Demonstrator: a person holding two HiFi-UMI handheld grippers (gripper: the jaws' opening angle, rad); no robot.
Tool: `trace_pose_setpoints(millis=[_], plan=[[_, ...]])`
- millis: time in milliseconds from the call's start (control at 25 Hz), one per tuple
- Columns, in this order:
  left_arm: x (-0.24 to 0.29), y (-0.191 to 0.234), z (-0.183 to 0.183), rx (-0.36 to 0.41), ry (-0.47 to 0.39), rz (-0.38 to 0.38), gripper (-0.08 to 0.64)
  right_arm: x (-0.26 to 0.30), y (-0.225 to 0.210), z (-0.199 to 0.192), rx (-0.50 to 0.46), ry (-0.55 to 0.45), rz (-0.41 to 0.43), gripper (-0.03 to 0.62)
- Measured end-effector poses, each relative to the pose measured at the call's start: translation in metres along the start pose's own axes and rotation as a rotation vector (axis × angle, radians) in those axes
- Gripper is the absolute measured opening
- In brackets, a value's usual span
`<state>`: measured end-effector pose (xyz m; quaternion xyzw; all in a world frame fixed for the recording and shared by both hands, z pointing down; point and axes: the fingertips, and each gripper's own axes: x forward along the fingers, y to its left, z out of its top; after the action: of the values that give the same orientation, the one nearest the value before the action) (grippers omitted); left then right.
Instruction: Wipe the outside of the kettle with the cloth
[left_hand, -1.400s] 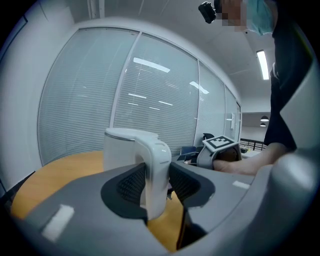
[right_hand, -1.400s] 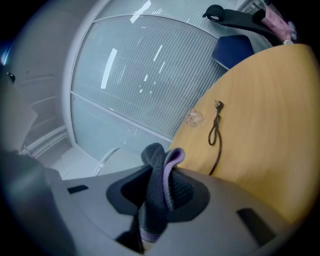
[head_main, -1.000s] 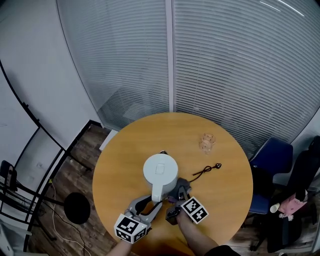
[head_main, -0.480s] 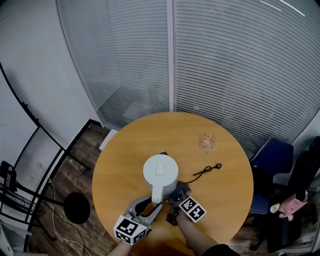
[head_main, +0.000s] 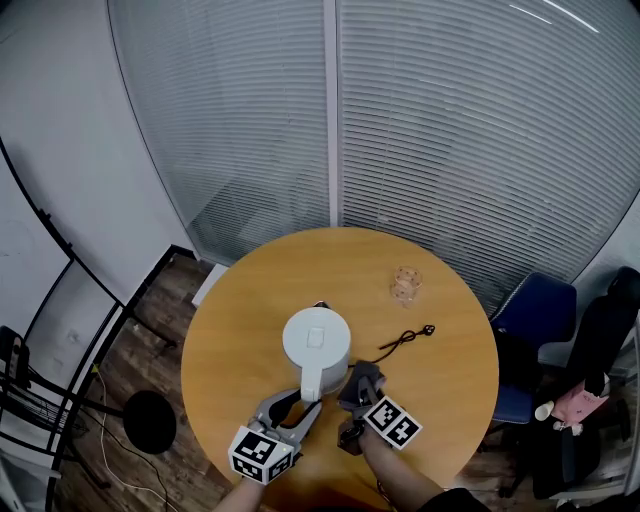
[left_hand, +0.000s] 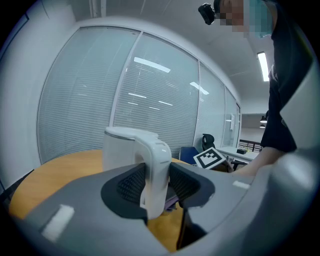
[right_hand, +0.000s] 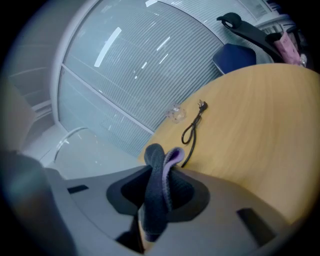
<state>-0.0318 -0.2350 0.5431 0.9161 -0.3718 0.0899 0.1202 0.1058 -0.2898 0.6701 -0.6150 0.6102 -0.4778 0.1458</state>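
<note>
A white kettle (head_main: 316, 340) stands near the middle of the round wooden table (head_main: 240, 320), with its handle (head_main: 311, 384) pointing toward me. My left gripper (head_main: 292, 404) is shut on that handle (left_hand: 155, 170), which fills the gap between its pads. My right gripper (head_main: 357, 392) is shut on a dark grey and purple cloth (head_main: 363, 378). The cloth (right_hand: 159, 185) sticks up folded between the jaws. It sits close by the kettle's lower right side (right_hand: 75, 155); I cannot tell whether it touches.
A black cord with a plug (head_main: 405, 339) lies right of the kettle, and a clear glass (head_main: 405, 285) stands beyond it. A blue chair (head_main: 535, 335) stands off the table's right edge. Glass walls with blinds stand behind the table.
The right gripper with the cloth has shifted slightly beside the kettle and rolled a little. The left gripper has kept its hold on the handle.
</note>
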Motion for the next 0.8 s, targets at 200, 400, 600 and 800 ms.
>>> trace_pose_setpoints(millis=[200,400,600,800], plan=[[-0.001,0.001,-0.001,0.009,0.001,-0.003,0.159,-0.03,0.041,0.011,-0.045,-0.029,0.133,0.087],[0.003,0.0,-0.002,0.026,0.009,0.002,0.158,-0.062,0.076,0.026,-0.077,-0.073,0.241,0.087],[-0.003,-0.003,-0.003,0.041,0.002,0.003,0.16,-0.092,0.108,0.032,-0.134,-0.106,0.315,0.087],[-0.015,-0.008,-0.004,0.046,-0.015,-0.011,0.158,-0.117,0.13,0.027,-0.218,-0.15,0.363,0.087]])
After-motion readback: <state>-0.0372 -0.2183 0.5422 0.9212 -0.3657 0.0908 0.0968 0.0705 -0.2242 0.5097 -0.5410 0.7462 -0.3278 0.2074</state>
